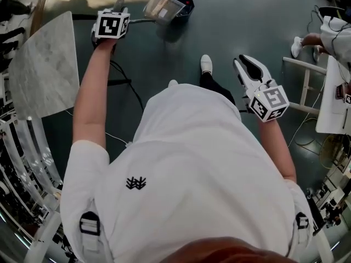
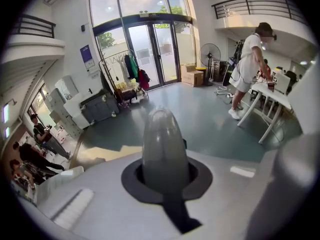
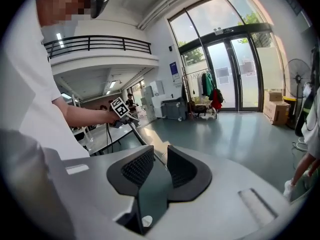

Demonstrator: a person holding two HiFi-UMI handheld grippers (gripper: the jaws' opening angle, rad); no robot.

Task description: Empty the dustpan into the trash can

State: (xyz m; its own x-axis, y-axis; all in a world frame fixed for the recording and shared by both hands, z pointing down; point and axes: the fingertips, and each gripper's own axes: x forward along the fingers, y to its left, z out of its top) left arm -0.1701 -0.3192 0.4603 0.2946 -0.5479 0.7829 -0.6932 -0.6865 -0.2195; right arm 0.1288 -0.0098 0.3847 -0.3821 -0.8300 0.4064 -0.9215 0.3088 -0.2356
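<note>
The dustpan (image 1: 163, 7) hangs at the far end of its thin handle (image 1: 138, 21), which runs from the left gripper (image 1: 116, 10) out to the person's right. The pan sits tilted against the near-left rim of the black trash can (image 1: 185, 3) on the floor, so the tipping likely turns on rolling that handle toward the can. In the left gripper view the fingers (image 2: 165, 144) are pressed together into one grey hump. The handle itself is not visible there, but the right gripper view shows it slanting down from that gripper, so the fingers appear clamped on it. The right gripper (image 1: 245, 67) hangs well apart from the can, its fingers (image 3: 137, 166) spread and empty.
</note>
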